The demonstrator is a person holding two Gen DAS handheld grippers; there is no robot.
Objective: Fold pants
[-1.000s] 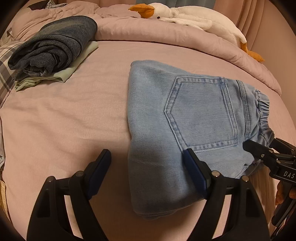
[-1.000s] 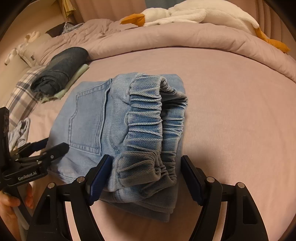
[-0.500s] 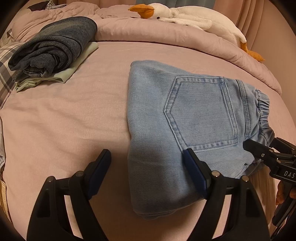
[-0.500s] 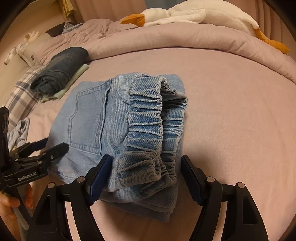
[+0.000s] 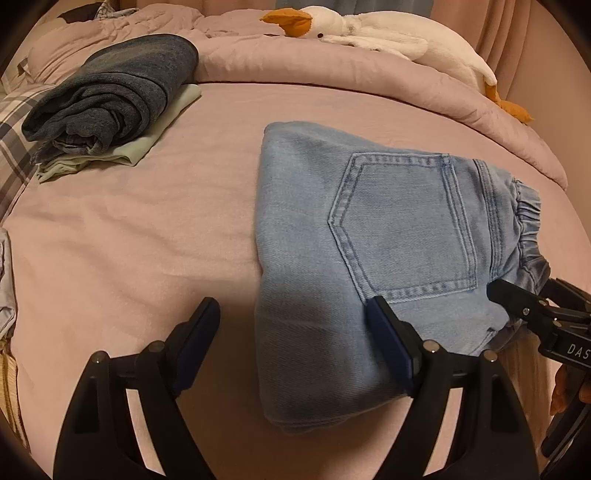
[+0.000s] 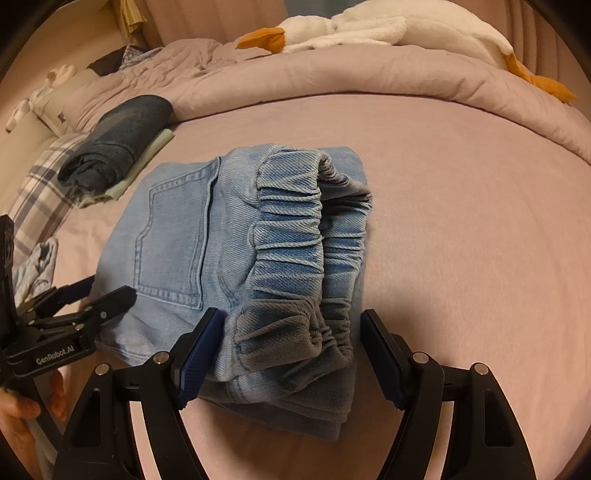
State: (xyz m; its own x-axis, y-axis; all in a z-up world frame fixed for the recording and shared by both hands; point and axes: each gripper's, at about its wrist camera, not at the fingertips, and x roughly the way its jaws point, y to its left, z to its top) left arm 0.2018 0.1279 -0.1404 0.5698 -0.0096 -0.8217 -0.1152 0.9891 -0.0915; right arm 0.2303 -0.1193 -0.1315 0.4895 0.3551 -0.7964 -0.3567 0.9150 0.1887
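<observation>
Pants (image 5: 388,258) folded into a compact bundle mid-bed (image 5: 129,240), well apart from the dark stack (image 5: 110,99). Could spring open at the bulging waistband (image 6: 306,258), thick and elastic, if nudged or lifted unevenly. Left gripper (image 5: 295,343) spread wide, straddling the bundle's near edge; right gripper (image 6: 291,354) wide too, bracketing the waistband, gripping nothing. Unchanged from a second ago: no shift in cloth or grippers.

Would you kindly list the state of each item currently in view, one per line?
light blue jeans: folded into a compact stack, pocket up, lying on the bed.
left gripper: open, holding nothing.
right gripper: open, straddling the elastic waistband.
dark denim garment: folded, resting on a pale green garment.
goose plush: lying on the duvet.
</observation>
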